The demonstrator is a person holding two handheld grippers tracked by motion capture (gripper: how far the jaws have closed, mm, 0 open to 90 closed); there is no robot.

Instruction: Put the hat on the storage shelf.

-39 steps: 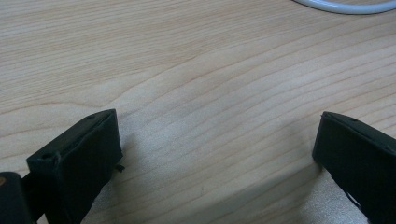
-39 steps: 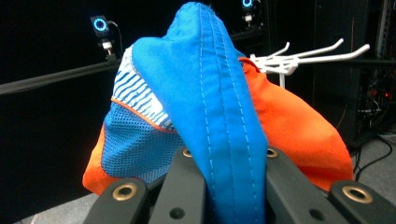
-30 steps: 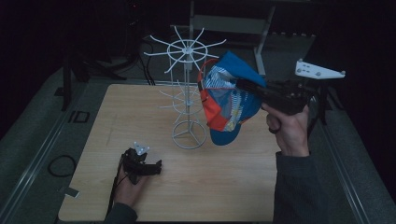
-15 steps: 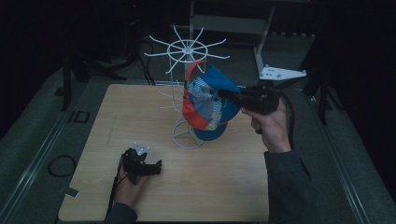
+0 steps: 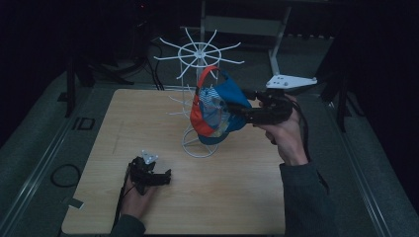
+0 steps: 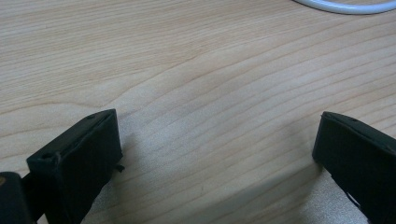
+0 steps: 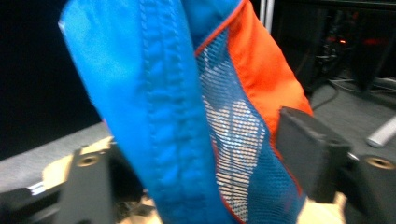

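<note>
Right gripper [image 5: 232, 112] jaws clamp the blue-orange cap [image 5: 217, 111] between them, beside the white rack [image 5: 200, 54]; hanging it looks next. Left gripper [image 5: 163, 175] jaws wide on the worktop [image 5: 222, 197].

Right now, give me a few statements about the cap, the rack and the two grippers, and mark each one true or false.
1. The right gripper holds the cap. True.
2. The cap lies flat on the table. False: it is held up in the air beside the white wire rack.
3. The left gripper is open with nothing between its fingers. True: bare wood shows between them.
4. The left gripper is lifted up to the top of the rack. False: it sits low on the table, near the front.
5. The cap is all white. False: it is blue and orange with a mesh panel.
</note>
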